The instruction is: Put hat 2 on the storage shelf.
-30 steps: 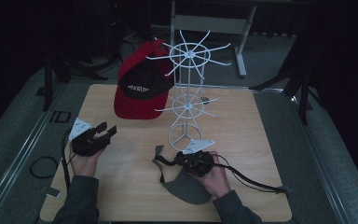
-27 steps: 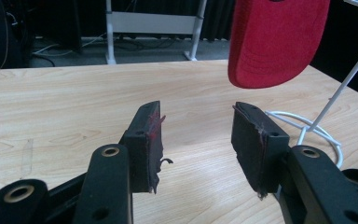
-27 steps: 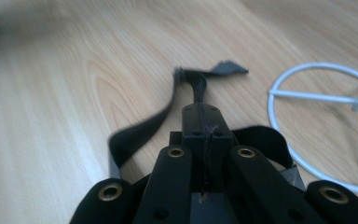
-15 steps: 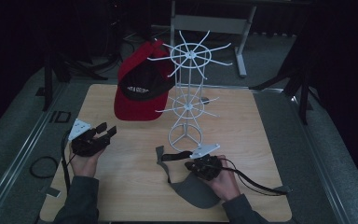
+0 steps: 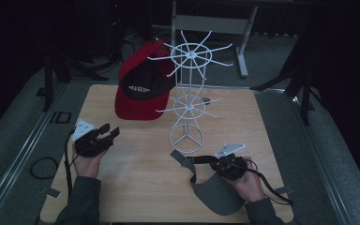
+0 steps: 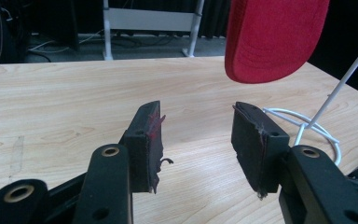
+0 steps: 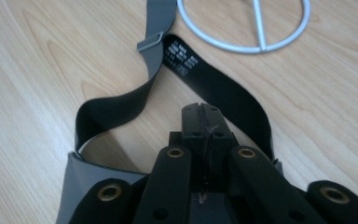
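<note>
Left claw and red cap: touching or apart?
Apart. The high view shows bare tabletop between the left claw and the red cap; the left gripper view shows its jaws open, nothing between them.

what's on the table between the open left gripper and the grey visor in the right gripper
Nothing: in the high view, only bare wooden table lies between the left gripper and the grey visor; the white wire rack's ring base sits farther back.

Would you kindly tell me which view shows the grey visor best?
The high view: the whole grey visor, brim and strap, lies by the right gripper. The right gripper view gives its strap close up.
</note>
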### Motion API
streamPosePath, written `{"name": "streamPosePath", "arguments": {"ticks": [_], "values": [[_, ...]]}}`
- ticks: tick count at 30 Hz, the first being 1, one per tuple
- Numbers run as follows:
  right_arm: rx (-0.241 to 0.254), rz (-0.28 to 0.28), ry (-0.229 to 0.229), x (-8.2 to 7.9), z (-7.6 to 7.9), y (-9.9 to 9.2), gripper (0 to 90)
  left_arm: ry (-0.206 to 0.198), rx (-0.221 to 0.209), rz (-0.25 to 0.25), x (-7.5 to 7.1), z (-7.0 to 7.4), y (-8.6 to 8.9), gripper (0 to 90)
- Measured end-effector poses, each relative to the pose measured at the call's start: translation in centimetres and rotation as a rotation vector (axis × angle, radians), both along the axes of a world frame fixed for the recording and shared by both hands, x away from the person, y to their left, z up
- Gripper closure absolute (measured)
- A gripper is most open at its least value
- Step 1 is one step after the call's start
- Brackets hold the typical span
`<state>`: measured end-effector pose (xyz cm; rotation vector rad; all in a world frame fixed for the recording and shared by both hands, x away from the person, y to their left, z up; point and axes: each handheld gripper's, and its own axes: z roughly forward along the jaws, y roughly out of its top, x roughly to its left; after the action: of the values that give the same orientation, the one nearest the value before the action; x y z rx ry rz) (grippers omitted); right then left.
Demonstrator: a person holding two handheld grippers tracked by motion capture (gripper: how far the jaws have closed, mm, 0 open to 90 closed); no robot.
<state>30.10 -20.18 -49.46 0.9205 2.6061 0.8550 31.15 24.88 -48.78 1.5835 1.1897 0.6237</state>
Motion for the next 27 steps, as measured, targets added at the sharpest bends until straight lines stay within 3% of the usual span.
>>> {"name": "streamPosePath", "arguments": {"ticks": [3, 7, 10, 18, 27], "values": [[0.006, 0.004, 0.0, 0.2, 0.3, 0.6, 84.3, 0.003, 0.0, -0.002, 0.1, -0.1, -0.1, 53.3], [-0.006, 0.027, -0.002, 0.5, 0.4, 2.6, 74.4, 0.003, 0.0, -0.005, 0.1, -0.1, -0.2, 53.3], [-0.002, 0.025, 0.021, 1.1, 0.0, 4.3, 66.2, 0.003, 0.003, -0.001, 0.0, -0.1, 0.0, 53.2], [0.037, -0.015, 0.11, 2.1, -1.4, 6.0, 62.1, 0.009, 0.001, 0.006, -0.1, -0.3, 0.3, 53.2], [-0.01, -0.057, 0.182, 2.8, -3.1, 6.9, 60.9, 0.009, 0.004, 0.0, 0.1, -0.3, 0.0, 53.2]]}}
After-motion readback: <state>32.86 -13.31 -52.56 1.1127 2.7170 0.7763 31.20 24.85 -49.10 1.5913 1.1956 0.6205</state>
